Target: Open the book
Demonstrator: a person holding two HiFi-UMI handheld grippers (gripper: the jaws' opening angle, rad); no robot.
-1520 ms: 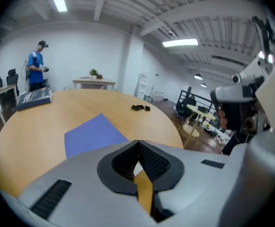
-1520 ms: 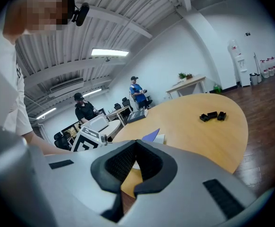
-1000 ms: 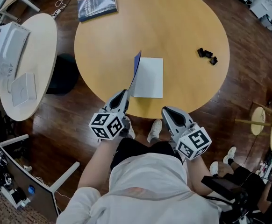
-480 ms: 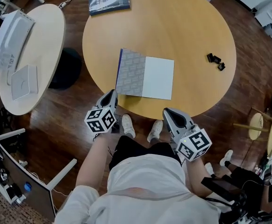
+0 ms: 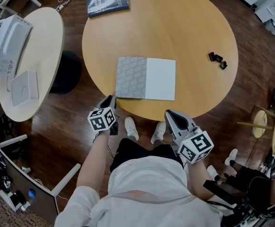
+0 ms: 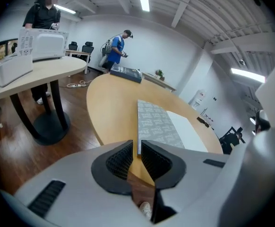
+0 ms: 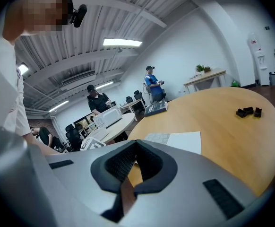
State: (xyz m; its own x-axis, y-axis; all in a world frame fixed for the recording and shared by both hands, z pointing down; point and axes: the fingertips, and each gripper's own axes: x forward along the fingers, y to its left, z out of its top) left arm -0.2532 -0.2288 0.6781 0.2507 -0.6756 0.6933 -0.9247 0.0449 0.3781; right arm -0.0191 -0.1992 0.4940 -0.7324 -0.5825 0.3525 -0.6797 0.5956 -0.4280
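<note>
The book lies open and flat near the front edge of the round wooden table. Its grey patterned inner cover is on the left and a white page on the right. My left gripper hangs just off the table's edge, below the book's near left corner. Its jaws are opening, with a narrow gap and nothing between them. The book stretches away beyond them. My right gripper is shut and empty in front of the table edge, and the book lies ahead of its tips.
A blue book lies at the table's far left rim and small black pieces at its right. A second round table on the left carries white devices. Two people stand far back in the room.
The cover, standing upright by my left gripper a second ago, has swung left and now lies flat. My left gripper has let go and dropped back off the table edge.
</note>
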